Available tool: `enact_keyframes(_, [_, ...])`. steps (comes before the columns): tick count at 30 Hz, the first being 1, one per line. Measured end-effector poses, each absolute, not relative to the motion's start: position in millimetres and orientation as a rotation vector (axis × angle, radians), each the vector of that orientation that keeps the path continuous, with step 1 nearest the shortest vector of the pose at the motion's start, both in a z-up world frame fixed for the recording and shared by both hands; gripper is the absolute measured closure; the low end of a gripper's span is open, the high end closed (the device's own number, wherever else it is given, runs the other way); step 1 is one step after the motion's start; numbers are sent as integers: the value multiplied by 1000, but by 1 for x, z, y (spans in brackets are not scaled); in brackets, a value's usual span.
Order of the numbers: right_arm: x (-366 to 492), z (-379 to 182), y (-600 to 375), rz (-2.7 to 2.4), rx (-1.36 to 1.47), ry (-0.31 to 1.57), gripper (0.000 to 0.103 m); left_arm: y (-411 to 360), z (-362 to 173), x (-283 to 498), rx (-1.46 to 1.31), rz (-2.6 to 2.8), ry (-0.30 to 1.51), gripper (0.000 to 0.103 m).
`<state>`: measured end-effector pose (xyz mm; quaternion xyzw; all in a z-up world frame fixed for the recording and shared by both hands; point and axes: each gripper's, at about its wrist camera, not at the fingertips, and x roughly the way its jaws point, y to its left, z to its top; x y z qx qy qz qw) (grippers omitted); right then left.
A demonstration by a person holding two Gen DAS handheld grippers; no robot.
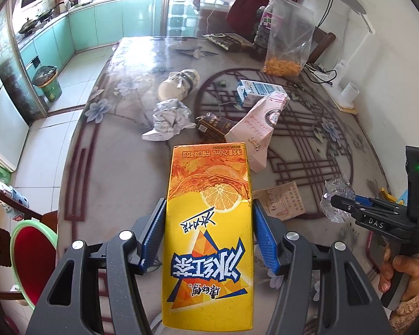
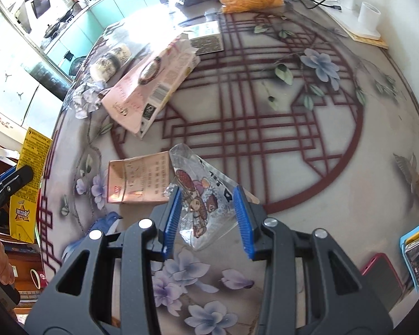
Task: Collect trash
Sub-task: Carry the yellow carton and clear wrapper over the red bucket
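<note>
Left wrist view: left gripper (image 1: pixel 208 234) clamps yellow carton (image 1: pixel 208 240) between blue pads, held above table (image 1: pixel 111 167) edge. Right gripper (image 2: pixel 206 217) fingers close on clear wrapper (image 2: pixel 201 195), lifted off table. Pink carton (image 1: pixel 254 131), crumpled paper (image 1: pixel 169 118), blue-white carton (image 1: pixel 254 92), flat pink box (image 2: pixel 139 178) lie on table beyond.

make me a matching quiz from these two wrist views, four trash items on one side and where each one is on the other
Items:
1. yellow tea carton
2. clear printed wrapper
3. pink carton
4. crumpled paper

Places:
A. lying on the table beside the brown packet
B. between the right gripper's jaws
C. lying flattened near the table's middle
D. clamped in the left gripper

Pairs: 1-D, 2-B, 3-C, 4-A
</note>
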<state>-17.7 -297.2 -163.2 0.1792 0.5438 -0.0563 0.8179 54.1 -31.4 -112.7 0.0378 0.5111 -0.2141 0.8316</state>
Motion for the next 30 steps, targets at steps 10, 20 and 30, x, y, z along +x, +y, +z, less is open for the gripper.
enact_keyframes(10, [-10, -156, -249, -95, 335, 1168, 66, 20, -116, 56, 33, -428, 1076, 47])
enact_keyframes(20, [-3, -150, -184, -74, 291, 1179, 66, 96, -126, 57, -16, -390, 1092, 47])
enact_keyframes(30, [3, -143, -99, -19, 258, 1174, 66, 169, -130, 54, -33, -361, 1088, 47])
